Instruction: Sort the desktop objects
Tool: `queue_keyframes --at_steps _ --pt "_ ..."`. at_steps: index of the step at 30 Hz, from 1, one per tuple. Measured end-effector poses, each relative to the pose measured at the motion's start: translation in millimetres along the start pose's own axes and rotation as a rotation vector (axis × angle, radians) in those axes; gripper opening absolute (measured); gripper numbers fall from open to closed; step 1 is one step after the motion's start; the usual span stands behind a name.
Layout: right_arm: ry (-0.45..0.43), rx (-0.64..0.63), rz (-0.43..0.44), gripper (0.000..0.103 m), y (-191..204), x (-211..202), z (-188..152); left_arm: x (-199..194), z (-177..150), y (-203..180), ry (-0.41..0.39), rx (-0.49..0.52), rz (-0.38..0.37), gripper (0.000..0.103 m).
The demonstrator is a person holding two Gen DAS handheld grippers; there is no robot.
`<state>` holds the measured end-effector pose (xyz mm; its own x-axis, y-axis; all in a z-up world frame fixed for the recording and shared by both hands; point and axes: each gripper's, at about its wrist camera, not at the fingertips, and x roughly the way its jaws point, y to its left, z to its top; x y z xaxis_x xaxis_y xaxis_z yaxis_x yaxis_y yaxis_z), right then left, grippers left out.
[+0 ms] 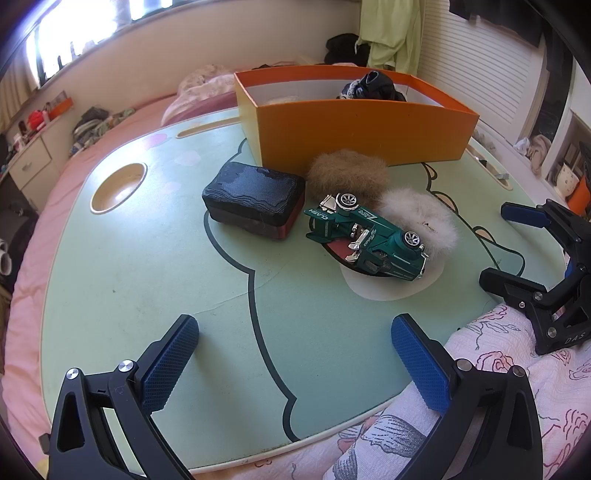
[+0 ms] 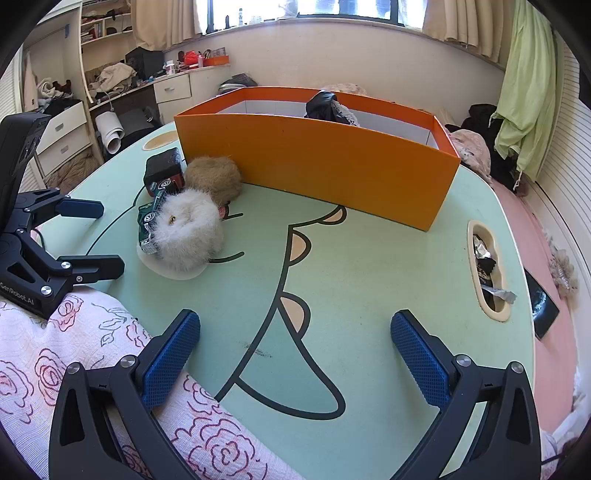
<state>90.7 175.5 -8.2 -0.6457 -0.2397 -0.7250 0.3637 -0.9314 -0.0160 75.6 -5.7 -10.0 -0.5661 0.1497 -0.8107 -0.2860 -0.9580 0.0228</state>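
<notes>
Both tongs hover wide open and empty over the green tabletop: left tongs, right tongs. A toy car lies tipped against a white puff, beside a brown puff and black case, before the orange box.

Room's a bit of a mess tbh. Green curtain hanging at 2 o'clock, white drawers under a cluttered desk at 11, shelves above them. Rose-print quilt bunched at 8 o'clock, pink bedsheet underneath everything.
</notes>
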Motion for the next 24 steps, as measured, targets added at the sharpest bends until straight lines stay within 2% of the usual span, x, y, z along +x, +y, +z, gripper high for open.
queue_keyframes --at_steps 24 --pt "0.000 0.000 -0.001 0.103 0.2 -0.4 -0.4 -0.9 -0.8 0.3 0.000 0.000 0.000 0.103"
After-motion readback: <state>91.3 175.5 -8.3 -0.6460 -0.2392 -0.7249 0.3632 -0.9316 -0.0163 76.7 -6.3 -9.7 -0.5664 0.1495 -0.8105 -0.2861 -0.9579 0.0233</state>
